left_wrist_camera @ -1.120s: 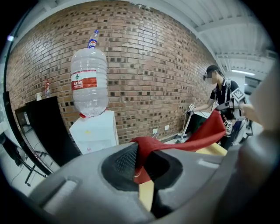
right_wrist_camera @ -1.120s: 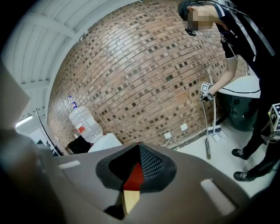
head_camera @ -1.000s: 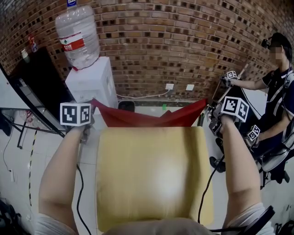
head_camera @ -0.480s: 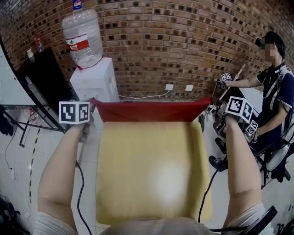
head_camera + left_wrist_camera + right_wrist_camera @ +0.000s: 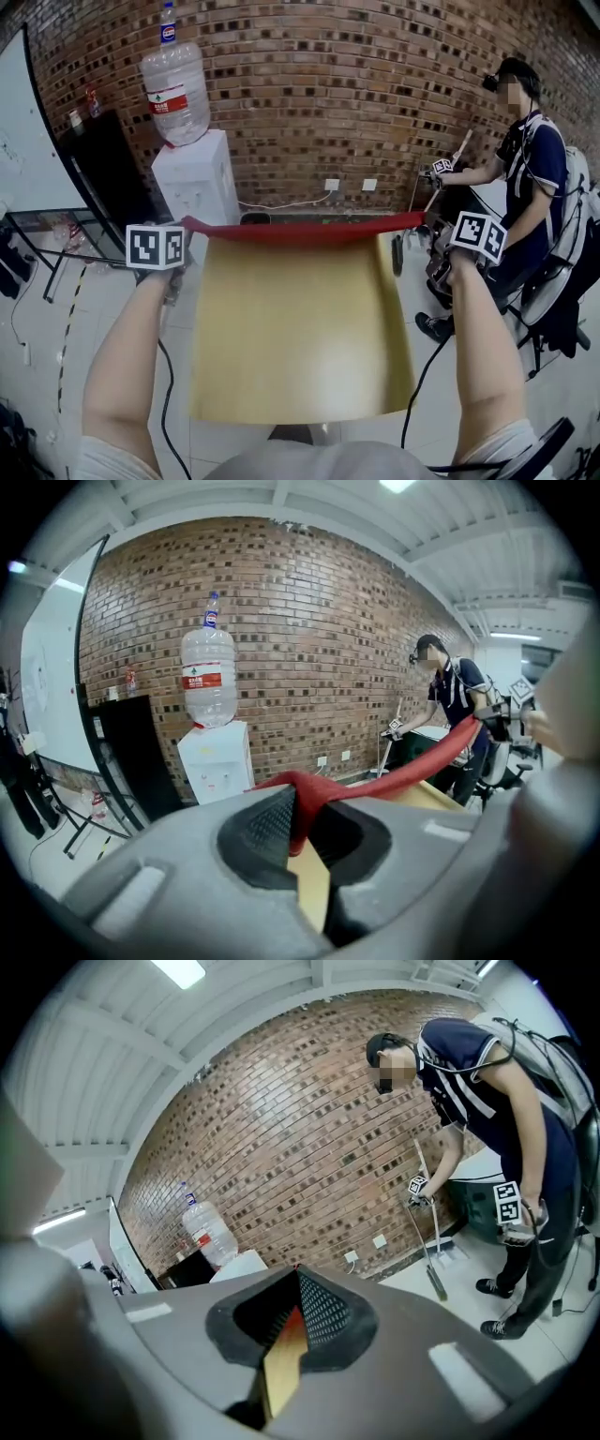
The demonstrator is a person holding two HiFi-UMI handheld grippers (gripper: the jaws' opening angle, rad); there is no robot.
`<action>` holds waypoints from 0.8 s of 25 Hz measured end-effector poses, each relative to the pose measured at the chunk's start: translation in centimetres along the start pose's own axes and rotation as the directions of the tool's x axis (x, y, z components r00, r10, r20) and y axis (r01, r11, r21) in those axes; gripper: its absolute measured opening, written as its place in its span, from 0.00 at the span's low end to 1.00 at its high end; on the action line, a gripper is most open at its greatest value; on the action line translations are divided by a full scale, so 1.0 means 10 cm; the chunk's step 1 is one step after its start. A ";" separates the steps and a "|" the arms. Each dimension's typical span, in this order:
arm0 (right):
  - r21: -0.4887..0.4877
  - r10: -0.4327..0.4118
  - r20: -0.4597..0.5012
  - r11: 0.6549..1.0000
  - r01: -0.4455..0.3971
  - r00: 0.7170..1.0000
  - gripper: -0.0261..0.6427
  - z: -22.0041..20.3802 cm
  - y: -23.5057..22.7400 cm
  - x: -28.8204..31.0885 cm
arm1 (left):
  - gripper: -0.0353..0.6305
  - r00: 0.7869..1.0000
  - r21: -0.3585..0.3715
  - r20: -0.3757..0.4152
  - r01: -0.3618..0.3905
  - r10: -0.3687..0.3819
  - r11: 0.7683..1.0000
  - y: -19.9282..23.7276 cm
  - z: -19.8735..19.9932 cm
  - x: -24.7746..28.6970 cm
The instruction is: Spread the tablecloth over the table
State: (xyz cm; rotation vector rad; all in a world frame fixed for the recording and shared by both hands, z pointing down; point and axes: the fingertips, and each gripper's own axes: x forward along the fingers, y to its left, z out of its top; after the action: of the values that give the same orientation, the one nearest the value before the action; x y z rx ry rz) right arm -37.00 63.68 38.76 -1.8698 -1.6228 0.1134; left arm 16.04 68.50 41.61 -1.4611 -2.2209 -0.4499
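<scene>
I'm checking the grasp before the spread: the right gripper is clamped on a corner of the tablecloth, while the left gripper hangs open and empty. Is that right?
Not quite. The left gripper is not open and empty: the left gripper view shows its jaws shut on the red edge of the tablecloth. The right gripper is clamped on its corner, as you said.

The tablecloth was smooth cloth, its yellow face carrying a dull sheen, its red side matt. The wall was rough brick; the water bottle clear glossy plastic.
</scene>
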 end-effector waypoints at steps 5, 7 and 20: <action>-0.007 0.009 -0.018 1.000 -0.009 1.000 0.05 -0.46 -0.03 -0.75 | 0.07 0.999 -0.001 -0.040 -0.004 0.004 1.000 -0.32 -0.57 -0.55; 0.003 0.010 -0.025 1.000 -0.010 1.000 0.05 -0.64 -0.04 -0.98 | 0.07 0.998 0.016 -0.058 -0.014 0.015 1.000 -0.40 -0.79 -0.72; 0.074 -0.016 -0.089 0.997 0.022 0.996 0.05 -1.74 -0.28 -1.79 | 0.07 0.988 0.032 -0.137 -0.060 0.064 0.998 -0.69 -1.86 -1.31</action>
State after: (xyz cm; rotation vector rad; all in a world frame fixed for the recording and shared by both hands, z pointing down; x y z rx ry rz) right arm -35.38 40.32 47.73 -1.7773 -1.5551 0.0816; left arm 17.60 46.40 50.34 -1.4350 -2.0601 -0.4827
